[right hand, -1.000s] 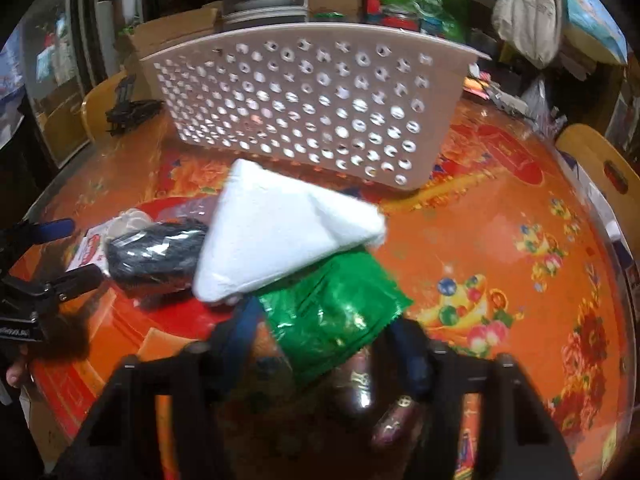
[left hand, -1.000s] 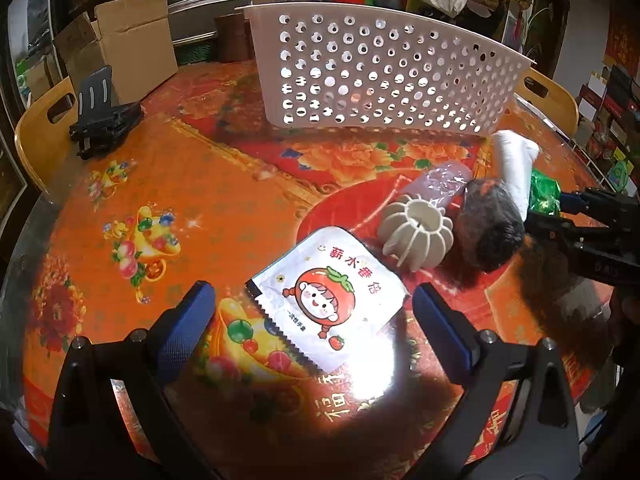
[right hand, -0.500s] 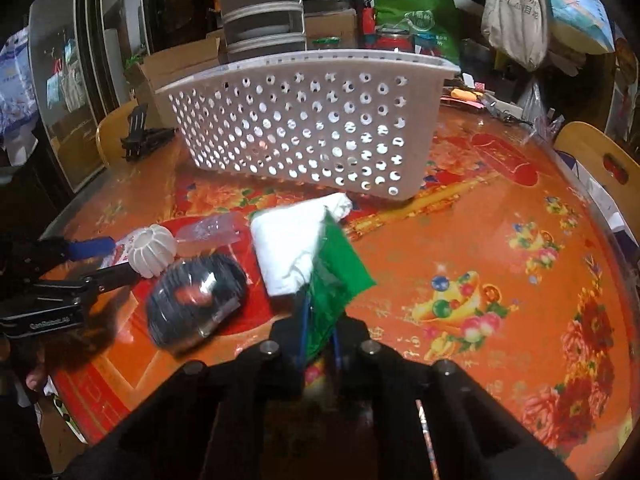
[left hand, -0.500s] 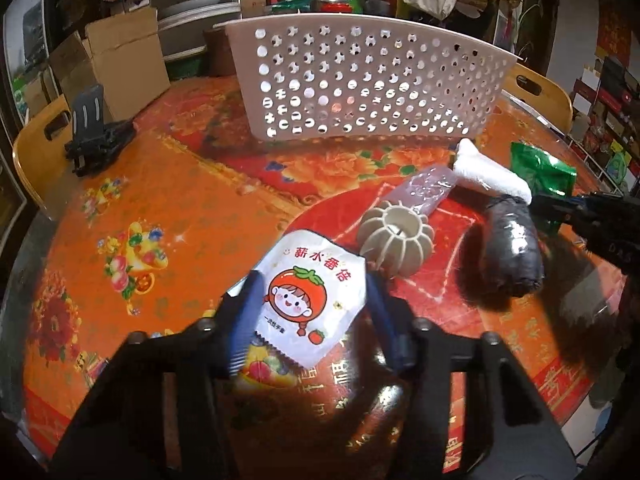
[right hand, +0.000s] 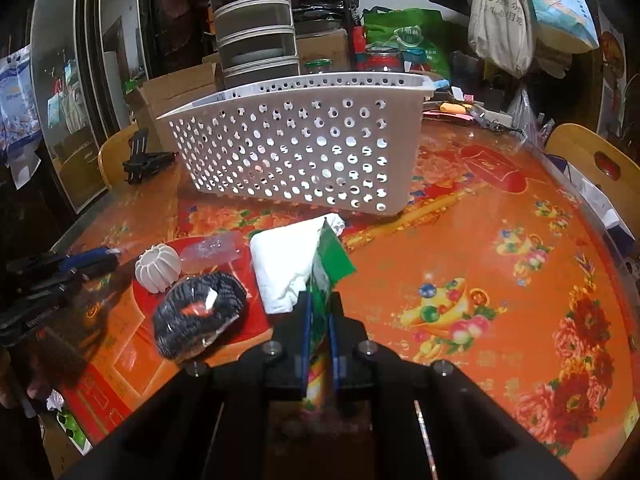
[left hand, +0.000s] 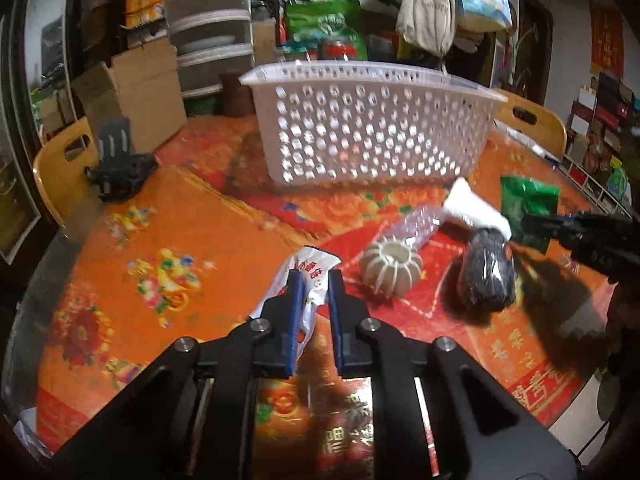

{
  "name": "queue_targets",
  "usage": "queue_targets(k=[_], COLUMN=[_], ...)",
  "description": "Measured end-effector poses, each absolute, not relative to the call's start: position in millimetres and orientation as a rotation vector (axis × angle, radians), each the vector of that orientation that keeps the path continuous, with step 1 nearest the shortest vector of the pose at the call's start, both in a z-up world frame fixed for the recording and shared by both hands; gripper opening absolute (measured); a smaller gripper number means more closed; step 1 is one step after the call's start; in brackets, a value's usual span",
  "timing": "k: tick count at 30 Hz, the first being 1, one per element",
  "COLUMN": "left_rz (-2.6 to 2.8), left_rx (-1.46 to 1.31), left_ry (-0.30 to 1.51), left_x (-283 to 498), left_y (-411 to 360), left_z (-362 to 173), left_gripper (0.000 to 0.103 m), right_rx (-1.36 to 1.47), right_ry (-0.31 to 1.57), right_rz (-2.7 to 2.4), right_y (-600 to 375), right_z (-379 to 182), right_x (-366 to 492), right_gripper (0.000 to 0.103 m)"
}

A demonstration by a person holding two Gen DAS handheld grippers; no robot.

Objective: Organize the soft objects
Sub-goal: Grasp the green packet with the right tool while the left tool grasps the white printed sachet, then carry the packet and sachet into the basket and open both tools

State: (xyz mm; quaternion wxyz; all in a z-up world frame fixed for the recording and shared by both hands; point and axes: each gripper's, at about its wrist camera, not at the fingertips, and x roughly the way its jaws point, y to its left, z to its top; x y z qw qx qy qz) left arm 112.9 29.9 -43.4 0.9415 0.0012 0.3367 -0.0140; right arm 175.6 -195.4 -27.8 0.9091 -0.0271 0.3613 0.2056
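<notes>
My left gripper [left hand: 315,276] is shut on a white snack packet [left hand: 310,270] with a red cartoon print, lifted off the table. My right gripper [right hand: 319,300] is shut on a green foil packet [right hand: 330,258], also lifted; the packet also shows in the left wrist view [left hand: 528,204]. A white perforated basket [left hand: 368,128] stands behind, also seen in the right wrist view [right hand: 296,148]. On the table lie a folded white cloth [right hand: 286,268], a black bagged bundle [right hand: 198,314], a white ribbed ball [right hand: 157,267] and a clear wrapper [right hand: 212,250].
The round table [right hand: 500,240] has an orange and red flowered cover. A black phone stand [left hand: 118,162] sits at the far left edge. Wooden chairs [left hand: 60,168] ring the table. Boxes, drawers and bags crowd the background.
Both grippers closed fully on their packets and lifted them off the table. The white packet now stands up between the left fingers; the green one rose clear of the white cloth.
</notes>
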Motion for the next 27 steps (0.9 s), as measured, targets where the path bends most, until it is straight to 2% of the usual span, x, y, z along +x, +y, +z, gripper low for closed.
queue_targets(k=[27], left_rz=[-0.011], left_rx=[0.011], left_ry=[0.536], left_x=[101], left_y=[46], left_z=[37], left_gripper=[0.01], right_rx=[-0.053], right_ry=[0.648], right_rz=[0.454], right_y=[-213], right_z=[43], right_x=[163], right_gripper=[0.006])
